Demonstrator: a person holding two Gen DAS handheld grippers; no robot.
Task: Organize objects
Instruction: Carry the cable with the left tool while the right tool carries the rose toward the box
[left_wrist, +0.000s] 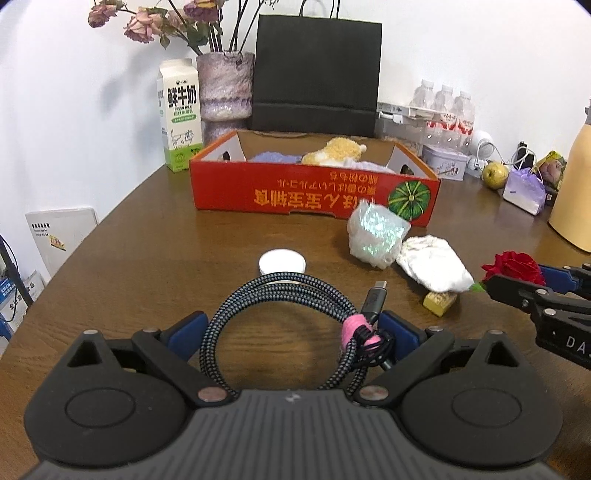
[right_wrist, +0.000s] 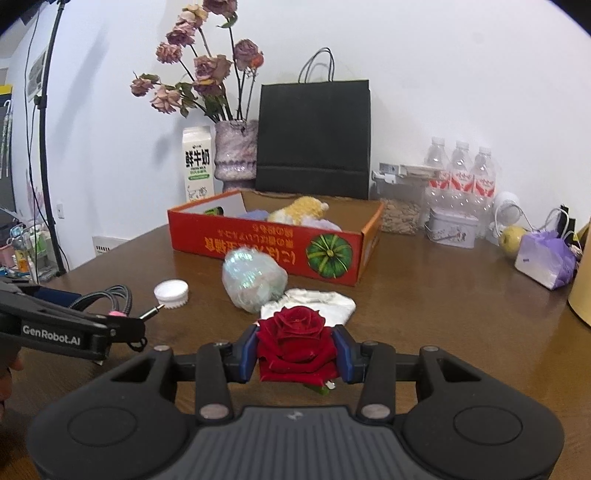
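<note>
Left wrist view: a brown wood-grain tabletop (left_wrist: 147, 236) runs back to a plain white wall, and it's busy along the far edge. There's 1 black paper bag (left_wrist: 317, 74) standing against the wall, 1 mottled purple vase (left_wrist: 225, 85) of dried pink roses beside it, and 1 milk carton (left_wrist: 180, 114) marked "FRESH MILK" under big Chinese characters. Over toward the far right corner, 3 water bottles (left_wrist: 447, 107) in a pack, 1 tin, 1 yellow-green fruit (left_wrist: 494, 174).

In the middle sits 1 open red cardboard box (left_wrist: 314, 192), upside-down Japanese lettering and a green pumpkin printed on its near wall, a yellow plush toy (left_wrist: 338, 151) inside. Just in front of the box: 1 iridescent wrapped bundle (left_wrist: 376, 232), 1 crumpled white cloth (left_wrist: 436, 266) touching it, 1 small yellow block under the cloth's near edge, and 1 white round lid (left_wrist: 282, 262).

The left claw (left_wrist: 291, 332) has its blue pads clamped on 1 coiled braided cable (left_wrist: 280, 321), tied with a pink band, held above the near edge of the tabletop.

Right wrist view now: the right claw (right_wrist: 296, 352) is pressed tight on 1 red rose (right_wrist: 295, 339), bloom facing up, lifted clear just in front of the white cloth. The left claw's side arm reads "GenRobot.AI". A black stand pole rises at the left, past the tabletop's left edge.
</note>
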